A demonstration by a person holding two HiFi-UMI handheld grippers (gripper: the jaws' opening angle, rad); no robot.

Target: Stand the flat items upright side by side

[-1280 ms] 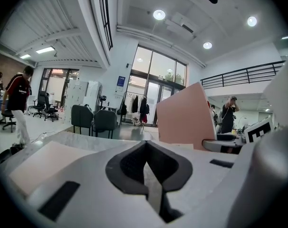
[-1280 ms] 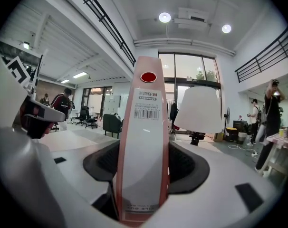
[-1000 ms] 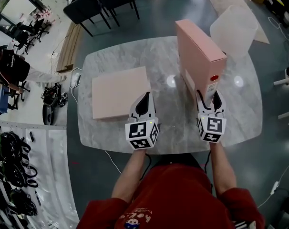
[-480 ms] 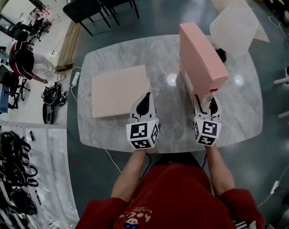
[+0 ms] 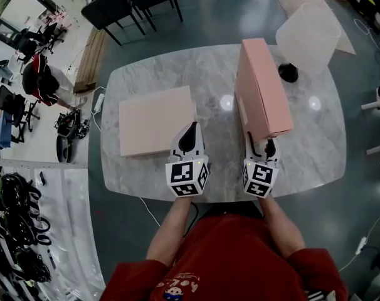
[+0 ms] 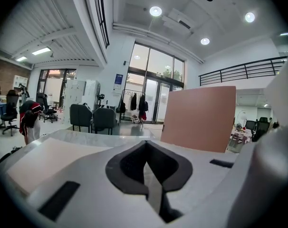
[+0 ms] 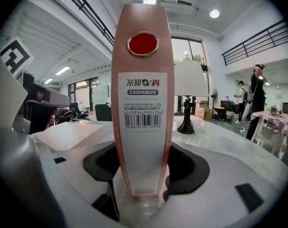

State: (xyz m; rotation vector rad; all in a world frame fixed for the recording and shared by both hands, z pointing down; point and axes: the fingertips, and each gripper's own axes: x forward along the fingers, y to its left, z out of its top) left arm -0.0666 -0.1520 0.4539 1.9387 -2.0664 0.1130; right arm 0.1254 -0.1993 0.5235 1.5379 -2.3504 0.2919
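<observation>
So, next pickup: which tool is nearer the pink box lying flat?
Left tool, at the flat pink box's near right corner; right tool is farther right, gripping the upright box.

The upright pink box [image 7: 142, 103] hides the left part of the lamp [image 7: 190, 87] behind it, its own foot is lost inside the right tool [image 7: 143, 175], and its barcode digits are too small to read.
</observation>
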